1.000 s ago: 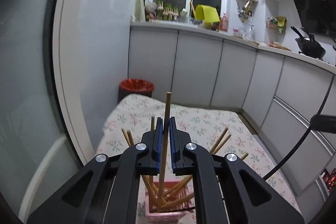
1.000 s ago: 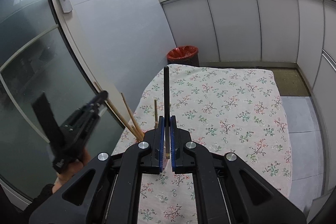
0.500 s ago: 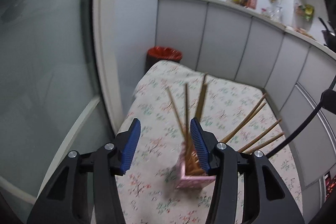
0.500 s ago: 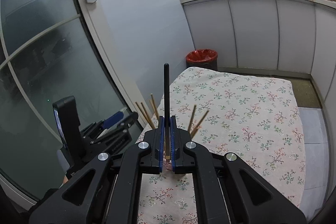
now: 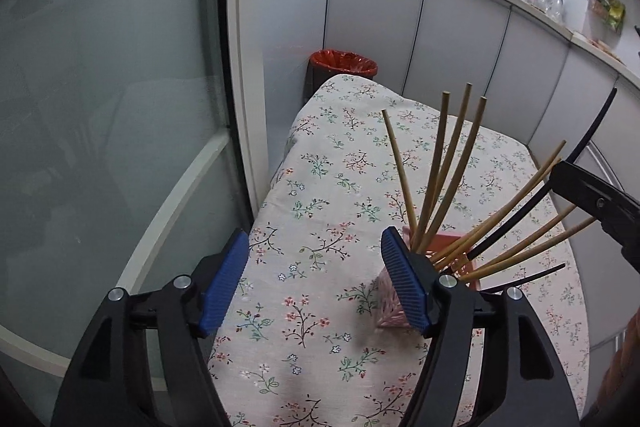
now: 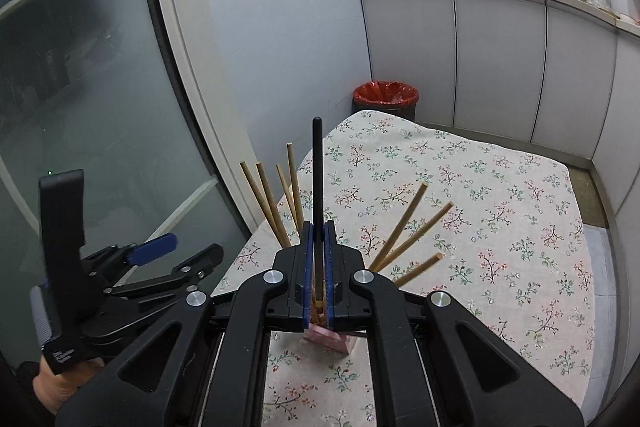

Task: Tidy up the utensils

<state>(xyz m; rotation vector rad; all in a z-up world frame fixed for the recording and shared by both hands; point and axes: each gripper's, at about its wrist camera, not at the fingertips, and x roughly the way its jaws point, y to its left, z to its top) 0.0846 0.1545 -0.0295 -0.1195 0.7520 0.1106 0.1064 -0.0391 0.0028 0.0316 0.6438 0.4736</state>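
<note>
A pink holder (image 5: 390,307) stands on the floral tablecloth (image 5: 320,187) with several wooden chopsticks (image 5: 444,167) fanned out of it. My left gripper (image 5: 316,275) is open and empty, just left of the holder. My right gripper (image 6: 318,267) is shut on a black chopstick (image 6: 317,179) and holds it upright right above the holder (image 6: 332,341). In the left wrist view that black chopstick (image 5: 588,135) and the right gripper body (image 5: 600,203) show at the right. The left gripper (image 6: 160,251) shows at lower left in the right wrist view.
A red-lined bin (image 5: 344,61) stands beyond the table's far end. A glass door (image 5: 100,107) runs along the table's left side. Grey cabinets (image 6: 500,59) line the back, with plants and a yellow item on the counter.
My left gripper let go of a wooden chopstick into the holder, opened wide and drew back to the left. My right gripper carried the black chopstick over the holder.
</note>
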